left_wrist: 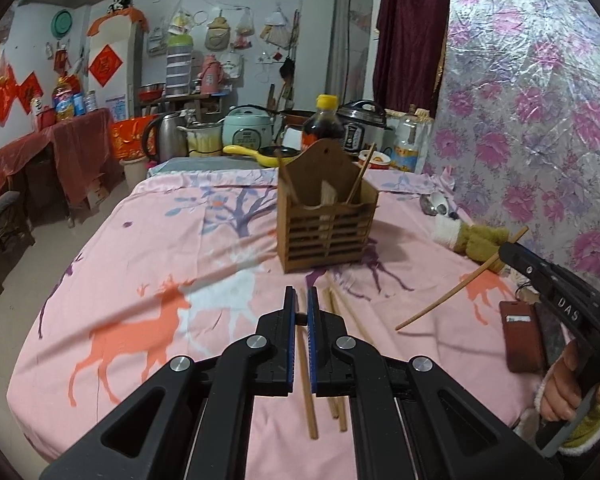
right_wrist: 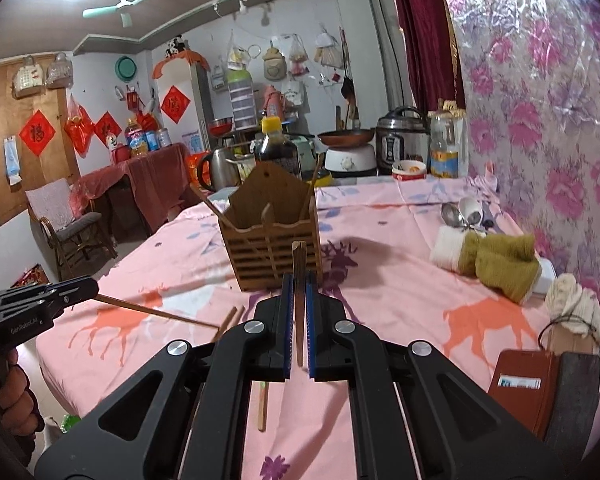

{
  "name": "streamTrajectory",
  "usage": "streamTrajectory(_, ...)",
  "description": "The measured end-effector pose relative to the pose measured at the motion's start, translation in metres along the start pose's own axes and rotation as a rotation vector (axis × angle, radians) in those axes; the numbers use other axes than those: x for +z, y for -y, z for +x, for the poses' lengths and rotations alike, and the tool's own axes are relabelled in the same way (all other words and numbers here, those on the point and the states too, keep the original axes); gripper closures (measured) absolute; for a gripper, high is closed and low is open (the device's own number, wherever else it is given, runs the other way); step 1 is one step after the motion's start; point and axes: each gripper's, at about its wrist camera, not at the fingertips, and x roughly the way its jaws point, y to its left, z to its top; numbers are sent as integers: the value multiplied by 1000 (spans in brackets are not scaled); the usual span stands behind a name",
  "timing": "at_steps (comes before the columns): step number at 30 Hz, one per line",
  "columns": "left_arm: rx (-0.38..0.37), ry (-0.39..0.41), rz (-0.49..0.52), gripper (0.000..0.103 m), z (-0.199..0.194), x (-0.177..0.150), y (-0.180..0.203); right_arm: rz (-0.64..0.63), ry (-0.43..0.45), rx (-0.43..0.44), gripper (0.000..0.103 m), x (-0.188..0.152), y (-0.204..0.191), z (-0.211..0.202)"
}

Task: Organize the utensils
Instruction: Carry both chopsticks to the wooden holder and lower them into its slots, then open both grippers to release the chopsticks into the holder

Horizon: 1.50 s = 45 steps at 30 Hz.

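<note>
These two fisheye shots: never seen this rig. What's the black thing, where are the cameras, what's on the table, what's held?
No robot: a person holds a handheld gripper in each hand, a camera on each looking along its fingers.

The left camera shows the left gripper shut on a chopstick, with the right gripper at the picture's right.

The right camera shows the right gripper shut on its own chopstick.

On the pink deer-print cloth: a wooden utensil holder, loose chopsticks, a brown wallet.

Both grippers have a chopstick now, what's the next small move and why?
Probably carry the right gripper forward over the brown slatted wooden utensil holder: it is shut on a wooden chopstick, and the left gripper holds another chopstick farther back.
</note>
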Motion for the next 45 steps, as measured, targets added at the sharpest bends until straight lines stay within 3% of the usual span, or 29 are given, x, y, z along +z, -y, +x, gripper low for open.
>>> streamTrajectory(15, -27, 76, 56, 97, 4, 65, 15, -17, 54, 24, 97, 37, -12, 10)
streamTrajectory(21, -46, 120, 66, 97, 16, 109, 21, -31, 74, 34, 97, 63, -20, 28)
streamTrajectory(29, -25, 256, 36, 97, 37, 198, 24, -26, 135, 17, 97, 122, -22, 62)
streamTrajectory(33, 3, 319, 28, 97, 51, 225, 25, -17, 155, 11, 97, 148, -22, 85)
streamTrajectory(37, 31, 325, 16, 97, 84, 228, 24, -13, 122, -1, 97, 149, -20, 118)
streamTrajectory(43, 70, 253, -8, 96, 132, 199, 3, 10, 14, -17, 95, 125, -10, 159)
streamTrajectory(44, 72, 240, -10, 85, 135, 194, -1, 16, -4, -24, 93, 122, -8, 162)
streamTrajectory(45, 72, 228, -11, 56, 136, 189, -3, 23, -10, -27, 91, 121, -6, 164)
